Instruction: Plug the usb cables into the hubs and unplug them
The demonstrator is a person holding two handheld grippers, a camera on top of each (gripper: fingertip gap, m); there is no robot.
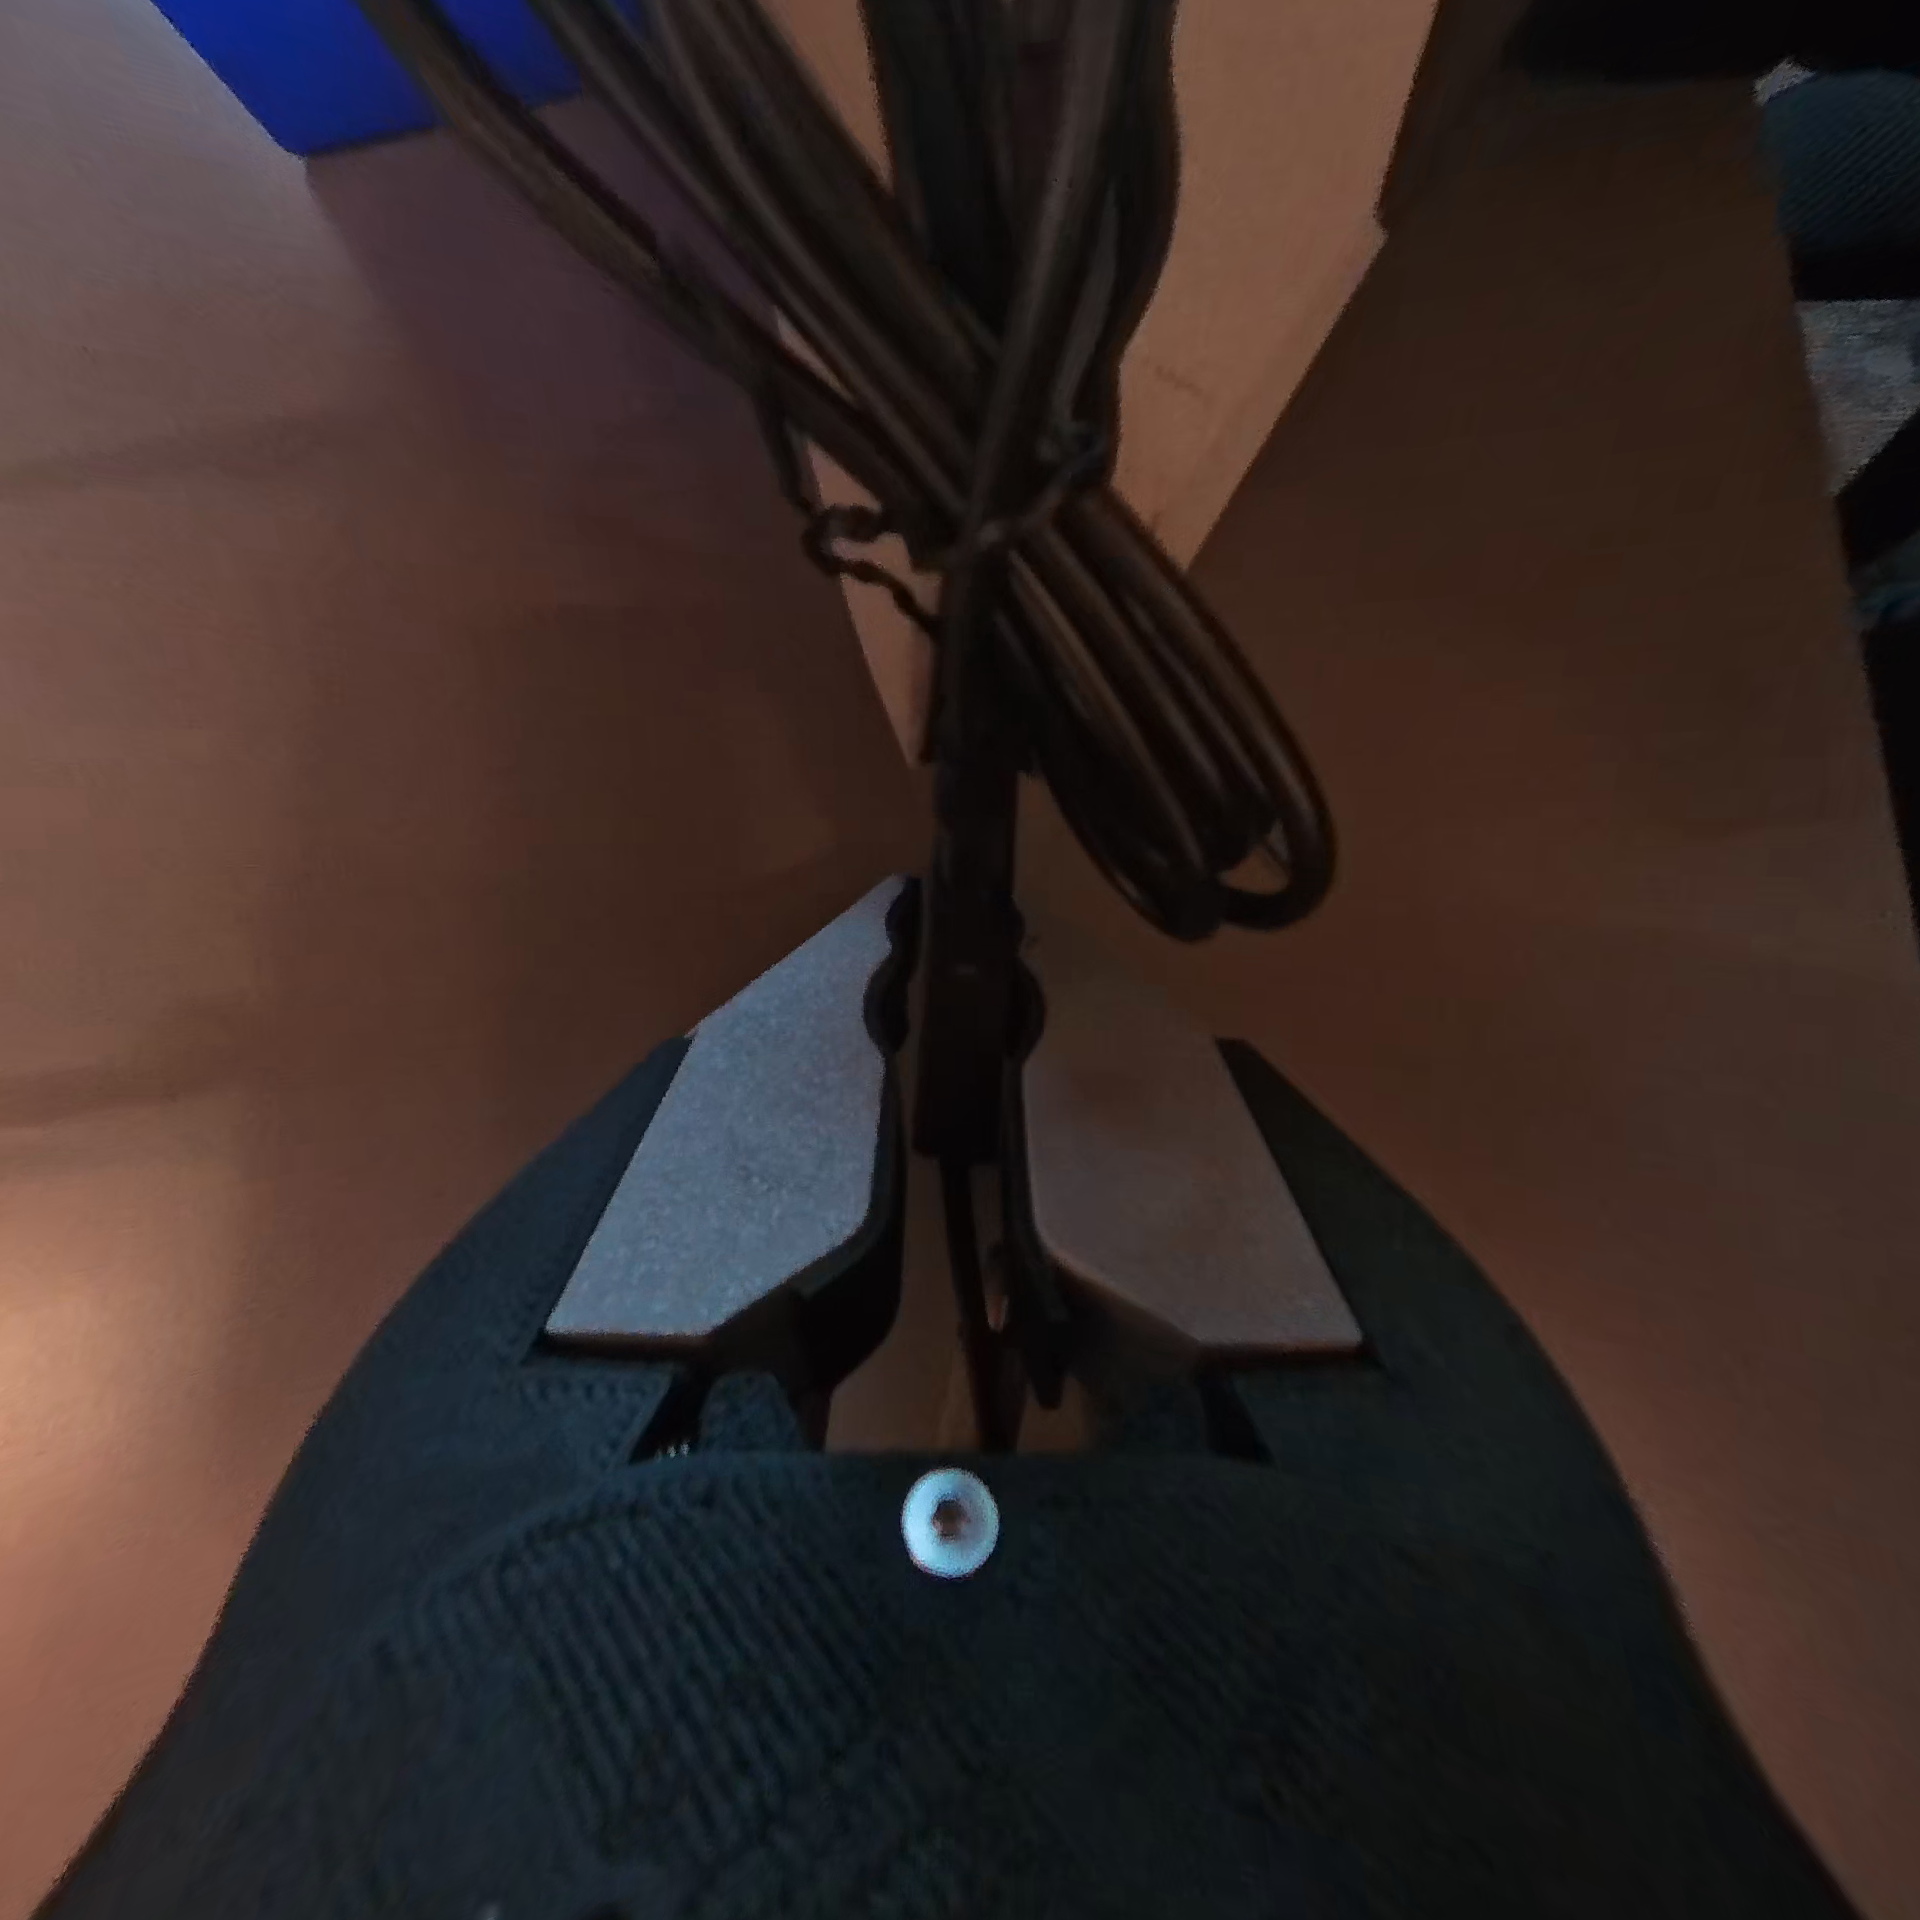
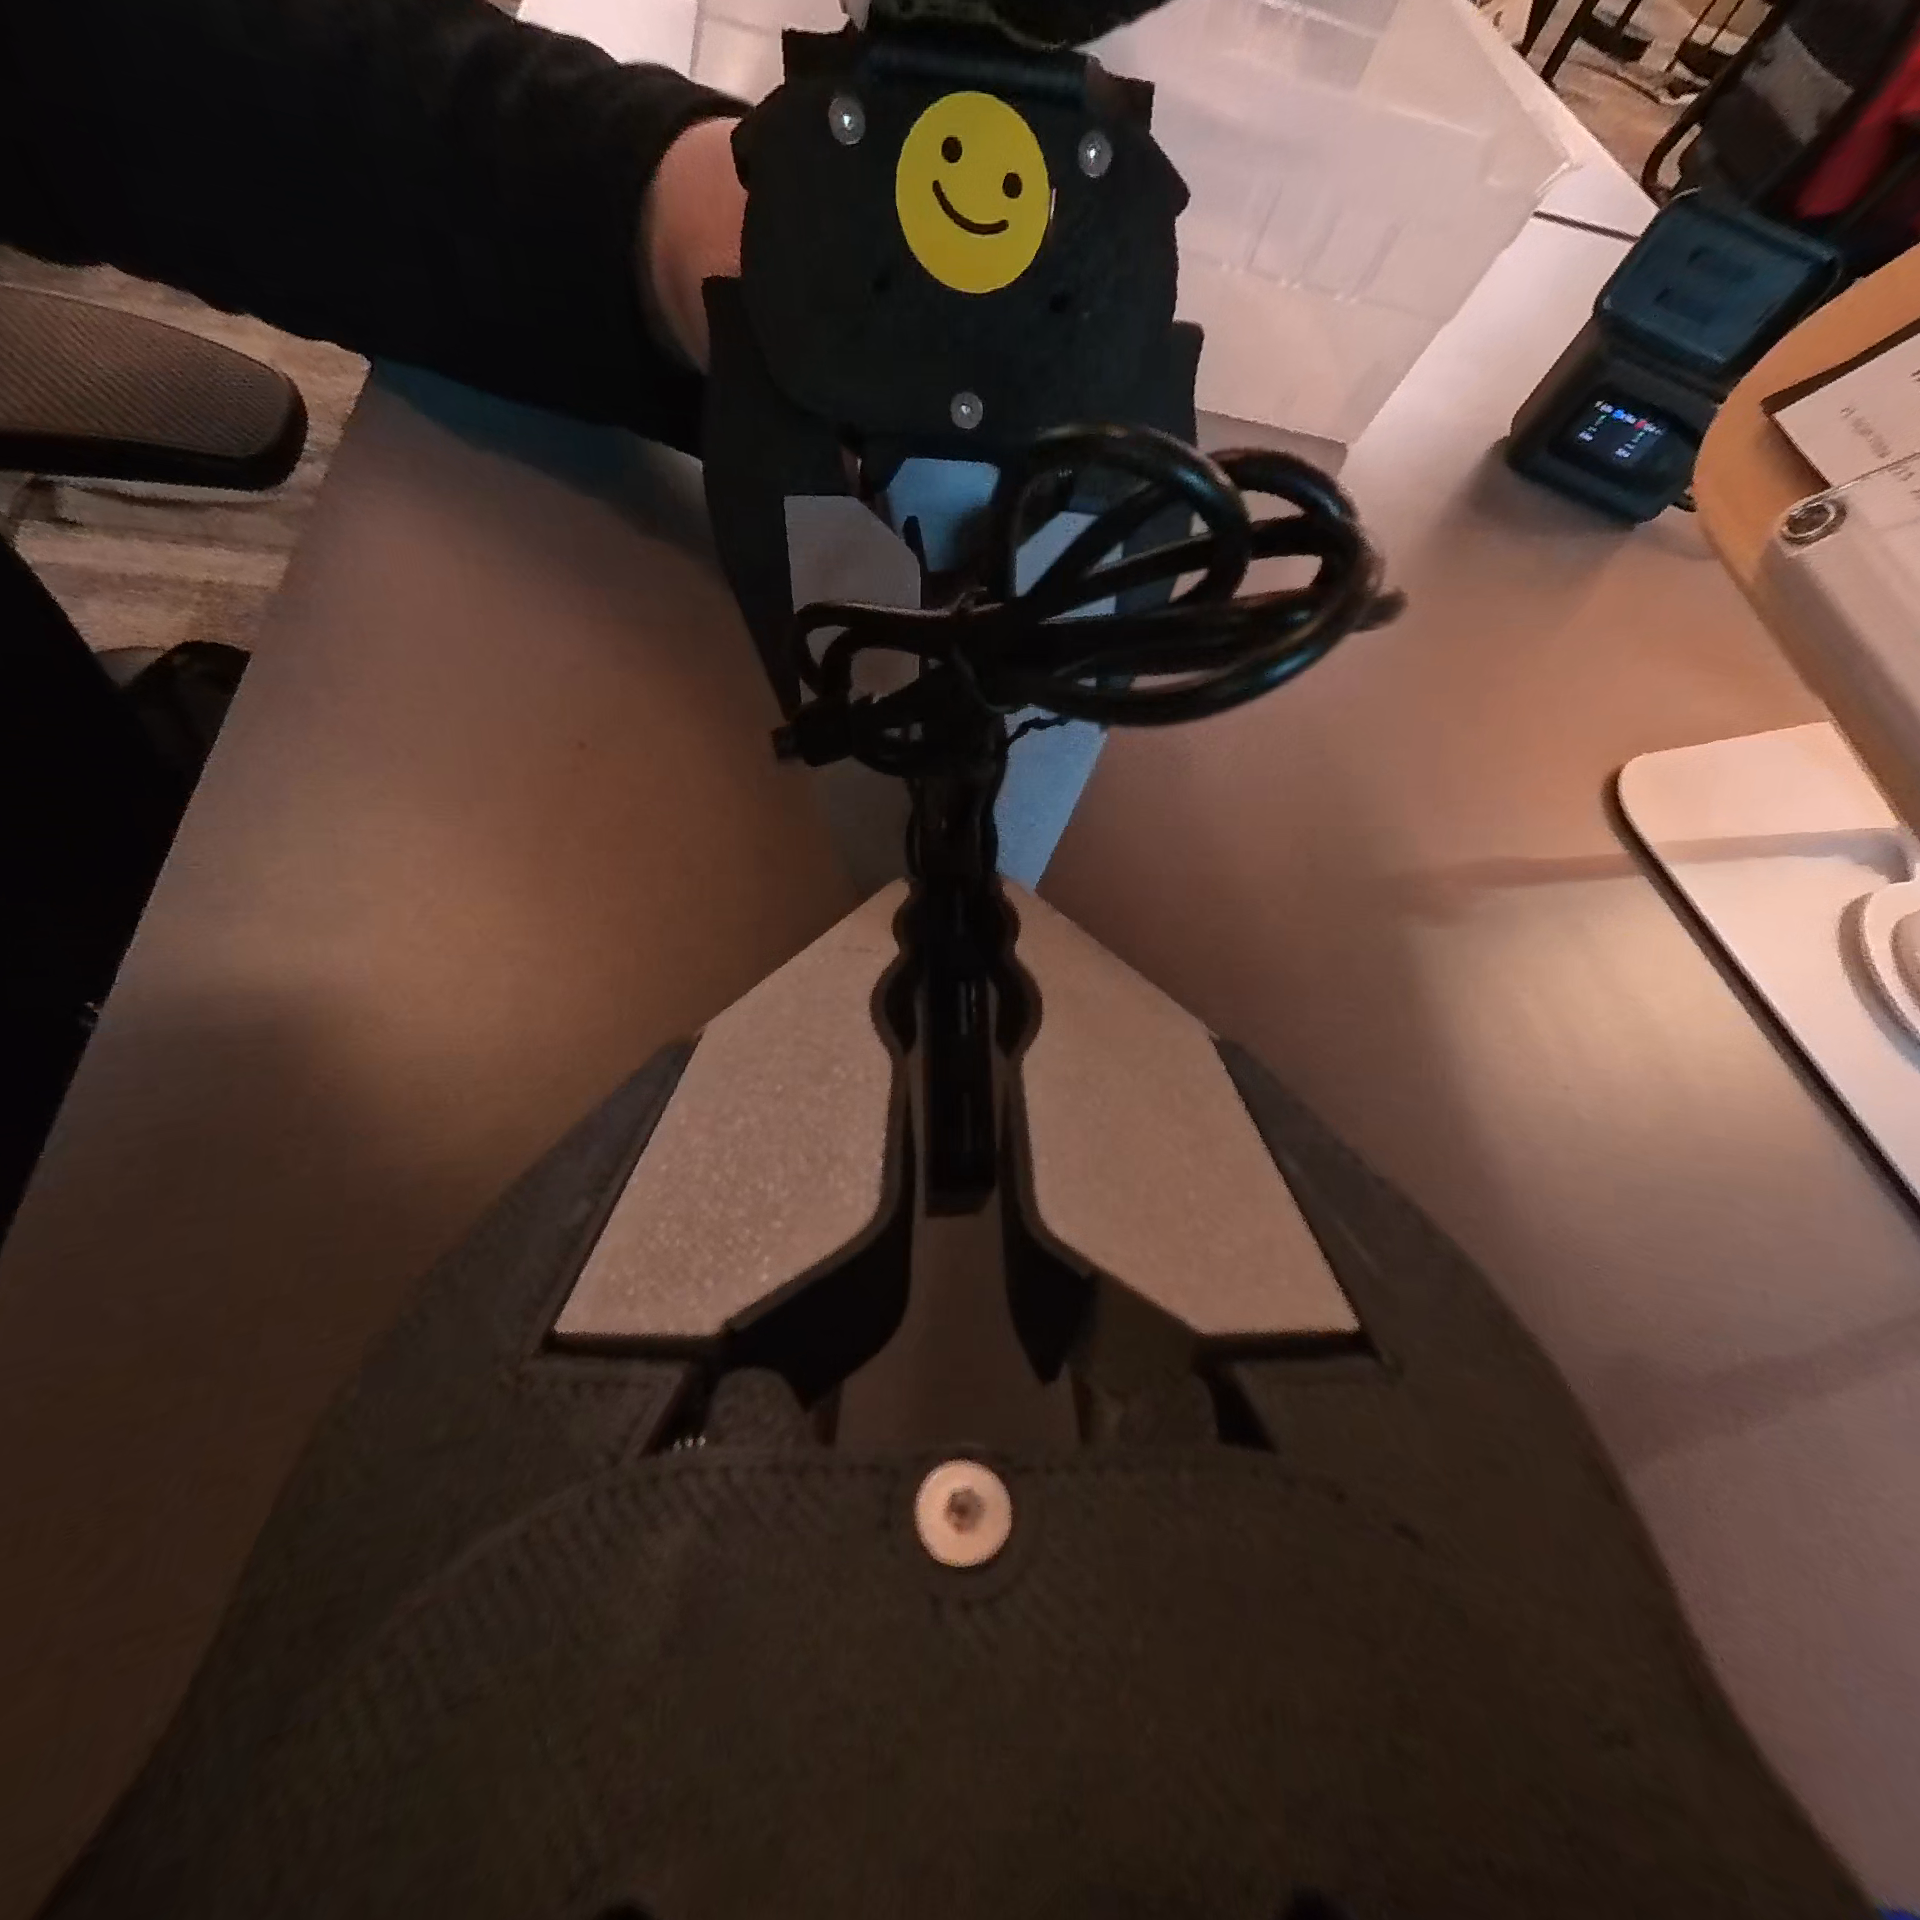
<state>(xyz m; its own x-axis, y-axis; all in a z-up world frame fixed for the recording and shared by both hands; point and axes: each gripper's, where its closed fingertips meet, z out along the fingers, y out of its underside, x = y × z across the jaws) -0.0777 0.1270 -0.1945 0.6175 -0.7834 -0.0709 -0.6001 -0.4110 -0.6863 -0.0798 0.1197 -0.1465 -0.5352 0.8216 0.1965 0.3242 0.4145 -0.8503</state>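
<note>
- Left tongs point(image 1: 961, 1049), frame centre, pinch a dark connector; its long axis runs straight ahead along the fingers.
- Right tongs point(image 2: 961, 997) clamp another plug, pointed at the left tongs.
- Coiled usb cable point(image 2: 1174, 592) hangs between them, above the tabletop point(image 2: 468, 831).

Two tools point(image 2: 956, 935); one cable bundle point(image 2: 1164, 603); one table point(image 2: 468, 831).

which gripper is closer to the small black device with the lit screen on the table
Right. The right gripper has the device ahead to its right. The left gripper sits further left of it.
</note>
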